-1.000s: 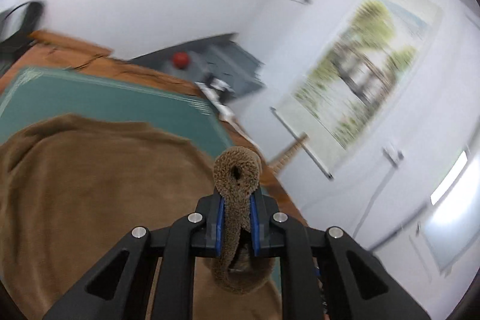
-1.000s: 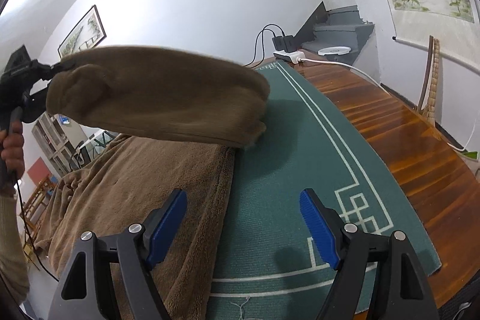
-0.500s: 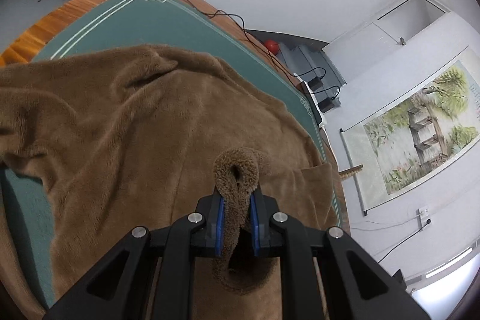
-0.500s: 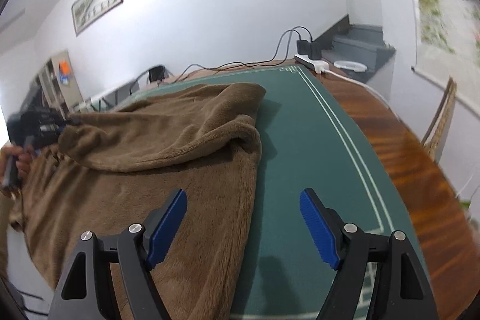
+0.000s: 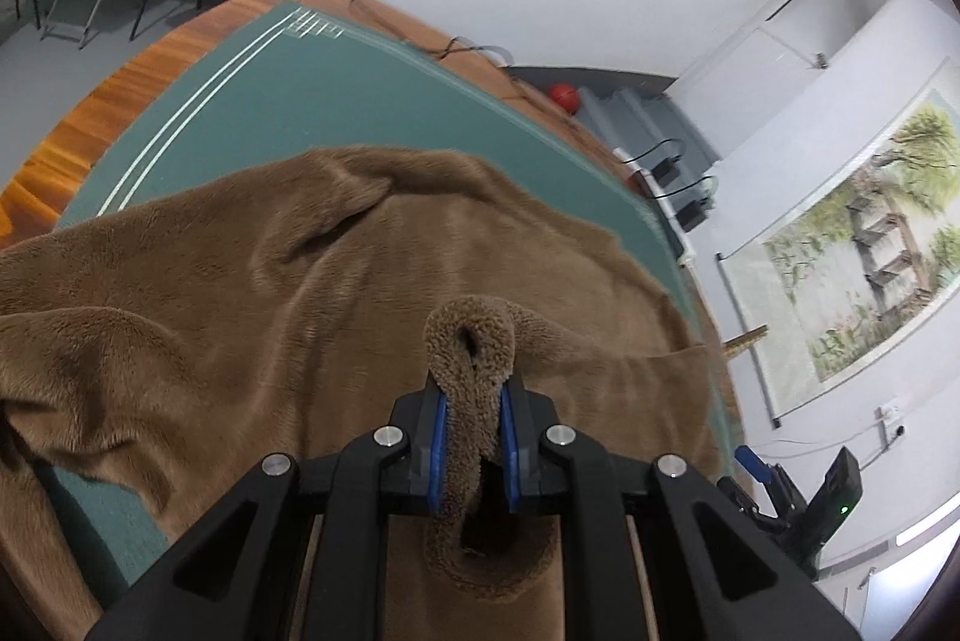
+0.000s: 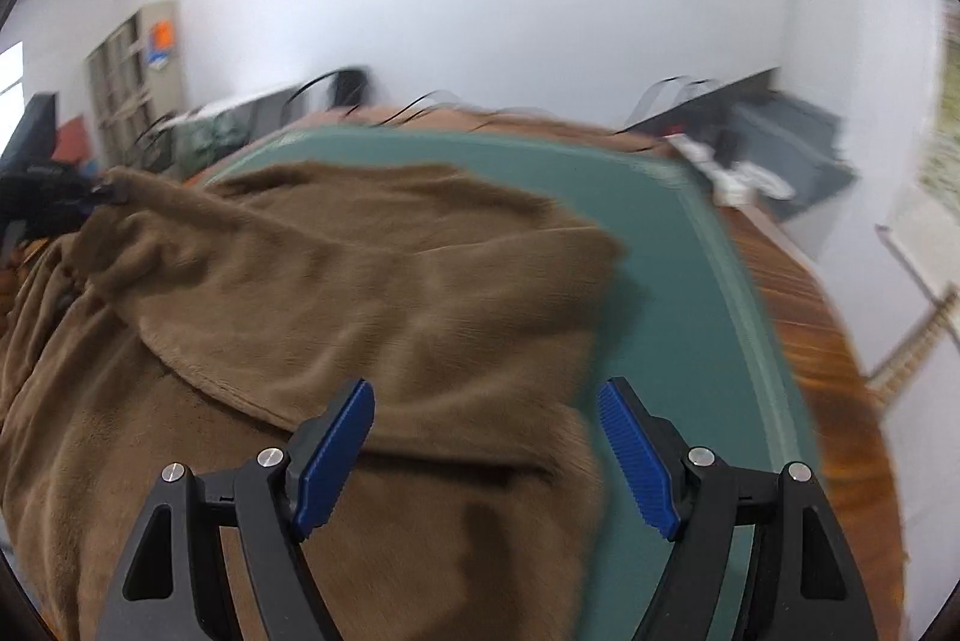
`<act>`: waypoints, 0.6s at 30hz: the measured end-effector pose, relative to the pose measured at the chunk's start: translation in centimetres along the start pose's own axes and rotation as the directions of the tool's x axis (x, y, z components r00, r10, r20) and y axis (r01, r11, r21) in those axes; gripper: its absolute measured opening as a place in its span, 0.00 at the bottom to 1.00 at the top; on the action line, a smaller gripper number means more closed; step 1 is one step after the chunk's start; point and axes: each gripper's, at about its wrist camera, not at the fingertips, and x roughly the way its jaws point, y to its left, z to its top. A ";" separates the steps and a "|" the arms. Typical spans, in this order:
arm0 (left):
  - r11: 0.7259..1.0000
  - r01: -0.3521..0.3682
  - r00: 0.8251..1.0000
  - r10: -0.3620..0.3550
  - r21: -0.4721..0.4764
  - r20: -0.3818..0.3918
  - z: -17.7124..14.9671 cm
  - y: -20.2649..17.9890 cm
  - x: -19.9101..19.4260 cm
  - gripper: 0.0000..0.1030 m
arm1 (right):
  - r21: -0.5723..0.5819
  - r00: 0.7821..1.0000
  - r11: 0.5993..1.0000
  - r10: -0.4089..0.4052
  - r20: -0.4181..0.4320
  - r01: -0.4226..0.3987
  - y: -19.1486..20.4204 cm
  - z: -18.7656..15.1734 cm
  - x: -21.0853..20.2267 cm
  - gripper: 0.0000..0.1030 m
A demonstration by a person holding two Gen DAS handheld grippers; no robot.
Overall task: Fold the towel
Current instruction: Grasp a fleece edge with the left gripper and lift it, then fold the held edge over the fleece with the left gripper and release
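On the green mat (image 5: 288, 101), the brown towel (image 5: 300, 293) lies partly doubled, rumpled; my left gripper (image 5: 471, 452) pinches one edge, my right gripper (image 6: 486, 455) hovers wide above. Squaring remains.

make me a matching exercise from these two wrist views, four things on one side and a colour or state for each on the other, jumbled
Things:
1. left gripper
2. right gripper
3. towel
4. mat

States or colours:
A. green with pale border lines
B. jaws wide apart, holding nothing
C. brown and plush, partly folded over itself
D. jaws closed on a fold of cloth

Pairs: 1-D, 2-B, 3-C, 4-A
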 end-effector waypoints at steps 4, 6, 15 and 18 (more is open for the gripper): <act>0.998 -0.055 0.998 0.054 -0.029 -0.045 0.5 2.4 2.4 0.21 | 0.036 0.978 0.987 0.158 -0.133 -0.155 -0.5 -0.1 4.2 0.77; 0.995 -0.094 0.993 0.091 -0.042 -0.070 0.7 3.6 3.4 0.41 | 0.024 0.977 0.989 0.148 -0.155 -0.146 -0.8 -0.5 4.8 0.77; 0.997 -0.079 0.996 0.079 0.012 -0.042 0.3 2.4 2.5 0.77 | -0.043 0.979 0.996 0.062 -0.193 -0.072 0.3 -0.4 4.5 0.78; 0.994 -0.081 0.996 0.083 0.079 -0.019 -0.4 0.2 1.7 0.80 | -0.071 0.988 0.996 0.046 -0.147 -0.056 0.5 1.8 3.3 0.78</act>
